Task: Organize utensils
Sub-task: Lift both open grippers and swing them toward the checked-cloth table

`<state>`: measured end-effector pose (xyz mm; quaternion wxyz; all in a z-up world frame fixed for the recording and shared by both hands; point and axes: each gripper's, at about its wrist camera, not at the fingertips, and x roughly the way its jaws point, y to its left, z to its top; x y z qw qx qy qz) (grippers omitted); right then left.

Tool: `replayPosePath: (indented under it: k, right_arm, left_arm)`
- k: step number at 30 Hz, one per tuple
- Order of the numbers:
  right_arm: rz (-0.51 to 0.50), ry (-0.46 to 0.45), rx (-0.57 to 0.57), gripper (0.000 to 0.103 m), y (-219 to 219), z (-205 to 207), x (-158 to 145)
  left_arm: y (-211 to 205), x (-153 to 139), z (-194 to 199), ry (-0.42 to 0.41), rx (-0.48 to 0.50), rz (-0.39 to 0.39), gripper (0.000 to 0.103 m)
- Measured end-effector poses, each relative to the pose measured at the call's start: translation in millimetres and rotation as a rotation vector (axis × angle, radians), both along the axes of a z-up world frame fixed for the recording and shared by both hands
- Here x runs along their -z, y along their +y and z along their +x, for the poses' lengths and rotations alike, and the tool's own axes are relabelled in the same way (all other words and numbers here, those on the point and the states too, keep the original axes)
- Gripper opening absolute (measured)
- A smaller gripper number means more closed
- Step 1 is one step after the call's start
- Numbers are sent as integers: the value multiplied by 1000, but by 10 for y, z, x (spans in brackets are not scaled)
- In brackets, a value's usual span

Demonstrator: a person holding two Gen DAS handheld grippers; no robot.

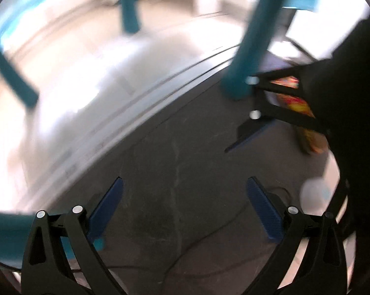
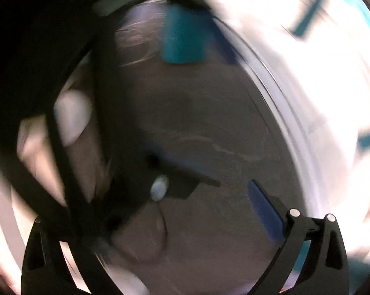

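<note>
Utensils do not show in either view, so where they lie cannot be told; both cameras look down past the grippers at a floor, not at a bench top.

In the left wrist view the left gripper (image 1: pixel 185 204) hangs over a dark grey mat (image 1: pixel 175 172) with its jaws released, the blue pads (image 1: pixel 106 209) well apart and nothing between them. Empty, spread jaws pointed at bare floor suggest a resting or carrying pose, not a grasp in hand.

To the right in the same view the right gripper (image 1: pixel 249 132) reaches in from a dark sleeve (image 1: pixel 352 98). Its jaws appear closed or nearly so, but the blur keeps me from telling for sure. Something red and yellow (image 1: pixel 293 98) shows through its frame; what it is cannot be made out.

The right wrist view is heavily smeared. Only one blue pad (image 2: pixel 263 211) of the right gripper is clear there, the other side being hidden behind the left gripper's dark frame (image 2: pixel 175 172).

Teal legs (image 1: pixel 249 49), probably of the bench, stand on the far edge of the mat, with pale floor (image 1: pixel 74 86) beyond. My judgement is that the task is not yet under way.
</note>
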<state>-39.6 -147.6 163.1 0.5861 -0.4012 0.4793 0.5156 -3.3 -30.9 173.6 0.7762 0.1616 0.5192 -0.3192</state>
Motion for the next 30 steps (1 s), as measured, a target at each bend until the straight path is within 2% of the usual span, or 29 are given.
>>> replayPosePath:
  k: [2, 5, 6, 8, 9, 10, 11, 12, 14, 17, 20, 22, 24, 27, 28, 30]
  right_arm:
    - [-23, -47, -199, 97, -172, -152, -305]
    - [-50, -94, -418, 97, -385, -351, -770]
    - [-45, -103, -442, 96, -385, -289, -924]
    - [29, -123, -422, 96, -474, -33, -1502]
    - [61, -139, -376, 96, -530, 68, -1761]
    - [89, -174, -321, 96, -363, 1, -1843]
    - [138, -202, -239, 96, -351, 79, -2080]
    - [179, -218, -177, 96, -367, 58, -2219]
    - [316, -266, 7, 96, -511, 130, -2710]
    - [518, -325, 246, 96, -767, 286, -3369]
    - [720, -390, 452, 96, -1050, 217, -3923]
    - [837, -431, 543, 96, -1208, 133, -4205]
    - [918, -455, 609, 96, -1328, -36, -4341]
    - [935, -481, 700, 96, -1465, -65, -4527]
    - [933, -471, 721, 96, -1529, -97, -4538]
    - [931, -456, 764, 96, -1660, -135, -4535]
  left_arm:
    - [-30, -298, -161, -28, 131, -16, 96]
    - [-75, -729, -481, -61, 322, -56, 96]
    - [-209, -764, -531, -73, 361, -55, 96]
    - [-229, -1083, -687, -73, 458, -55, 96]
    - [-291, -1197, -717, -84, 491, -56, 96]
    - [-285, -1400, -752, -111, 515, -73, 96]
    - [-273, -1593, -752, -143, 514, -88, 96]
    - [-245, -1754, -729, -165, 501, -97, 96]
    - [-185, -2138, -720, -237, 442, -139, 96]
    - [-51, -2688, -720, -320, 357, -254, 96]
    - [87, -3213, -836, -346, 319, -352, 96]
    - [133, -3524, -991, -369, 327, -400, 96]
    - [108, -3811, -1203, -399, 360, -438, 96]
    - [-168, -3987, -1505, -425, 374, -434, 96]
    - [-266, -4078, -1583, -422, 359, -412, 96]
    - [-460, -4235, -1671, -358, 323, -359, 96]
